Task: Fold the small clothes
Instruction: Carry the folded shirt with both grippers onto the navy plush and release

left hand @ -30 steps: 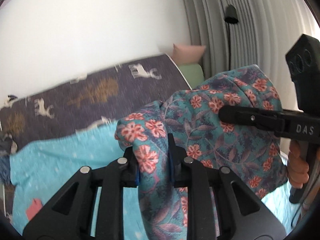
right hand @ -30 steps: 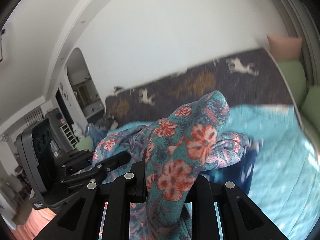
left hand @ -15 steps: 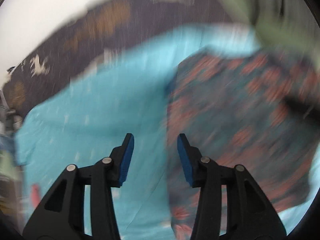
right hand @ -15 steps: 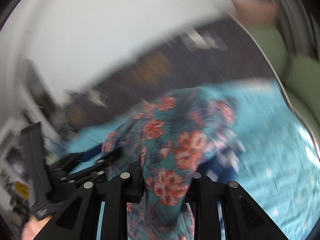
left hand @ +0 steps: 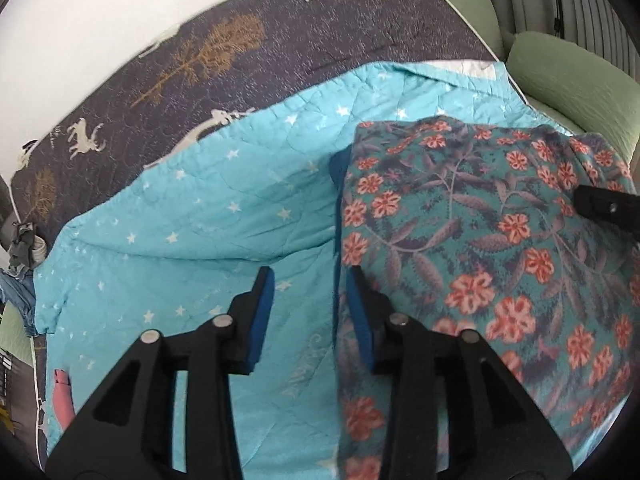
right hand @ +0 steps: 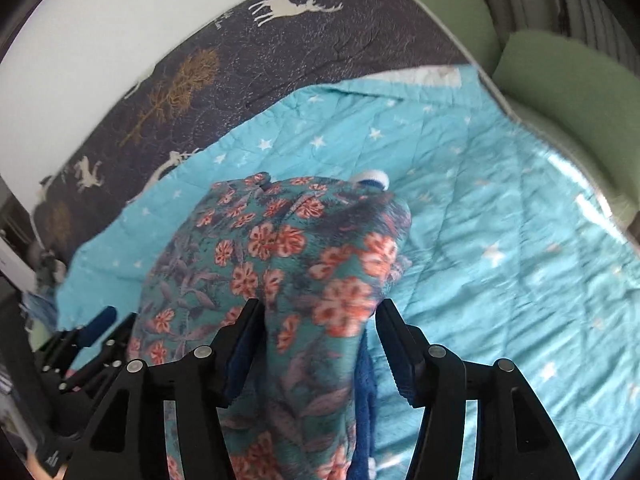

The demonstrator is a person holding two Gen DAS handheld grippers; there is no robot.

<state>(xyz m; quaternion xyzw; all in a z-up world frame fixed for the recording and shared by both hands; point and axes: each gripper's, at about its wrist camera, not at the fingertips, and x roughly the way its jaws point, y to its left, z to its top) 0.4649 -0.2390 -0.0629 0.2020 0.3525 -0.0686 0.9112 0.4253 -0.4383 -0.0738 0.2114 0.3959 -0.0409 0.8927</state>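
Work surface is a bed: turquoise quilted blanket w/ small white stars (left hand: pixel 208 216) fills centre and lower left of both views, lying over a dark grey bedspread printed w/ white deer and gold trees (left hand: pixel 224 60) that runs across the upper left. White wall above that. Pale green cushions (left hand: pixel 568 76) sit at upper right, w/ grey pleated curtain (right hand: pixel 592 8) behind them at the top right edge.

Hard to read: left edge of both frames is cluttered and blurry, a bit of blue cloth and small objects, can't ID. A pink shape at lower left of the left view is cut off. A dark blue piece (right hand: pixel 366 392) shows under the floral cloth in the right view; can't tell if it's lining or a separate item.

Teal floral garment w/ coral-red flowers (left hand: pixel 472 248) lies spread on the blanket, right half of the left view. Left gripper (left hand: pixel 307 316) has jaws apart, nothing between them, right finger just at the garment's left edge. Right gripper (right hand: pixel 318 344) jaws spread wide, a raised fold of the garment draped between them, partly blocking the view; whether the pads touch it isn't clear.
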